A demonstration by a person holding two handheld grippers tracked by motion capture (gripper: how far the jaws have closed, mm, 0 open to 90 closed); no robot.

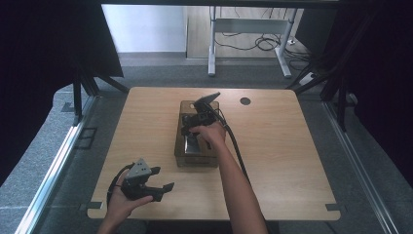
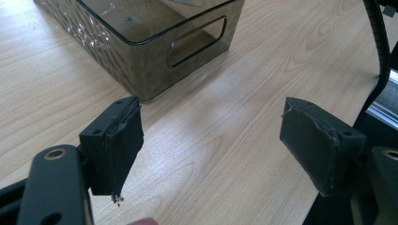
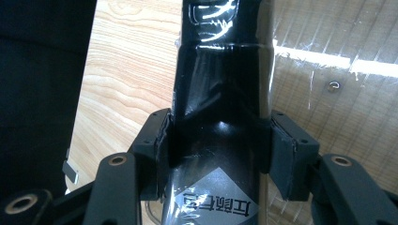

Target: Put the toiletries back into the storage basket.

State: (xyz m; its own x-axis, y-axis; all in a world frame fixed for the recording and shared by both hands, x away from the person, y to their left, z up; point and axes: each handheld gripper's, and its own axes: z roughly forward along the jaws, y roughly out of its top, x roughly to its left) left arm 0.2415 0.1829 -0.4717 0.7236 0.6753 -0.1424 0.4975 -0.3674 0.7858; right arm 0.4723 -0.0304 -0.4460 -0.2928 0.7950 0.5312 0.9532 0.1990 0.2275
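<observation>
Over the middle of the bench (image 1: pixel 272 146), your right gripper (image 3: pixel 218 140) reaches down into the smoky translucent bin (image 1: pixel 181 146), its jaws closed against the two sides of a glossy black packet (image 3: pixel 220 84). That packet bears a grey diamond-shaped label (image 3: pixel 218 199) with printed characters, just below the jaws in the right gripper view, and it sits over the bin's clear ribbed floor. Your right hand (image 1: pixel 210 132) is above the bin, with the cable (image 1: pixel 238 151) trailing back along your forearm. Near the bench's front left corner, your left gripper (image 1: pixel 146 184) is held in your left hand (image 1: pixel 119 204), jaws spread wide with nothing between them. From the left gripper view, the bin (image 2: pixel 141 47) stands ahead, its slotted handle (image 2: pixel 197 41) facing you.
</observation>
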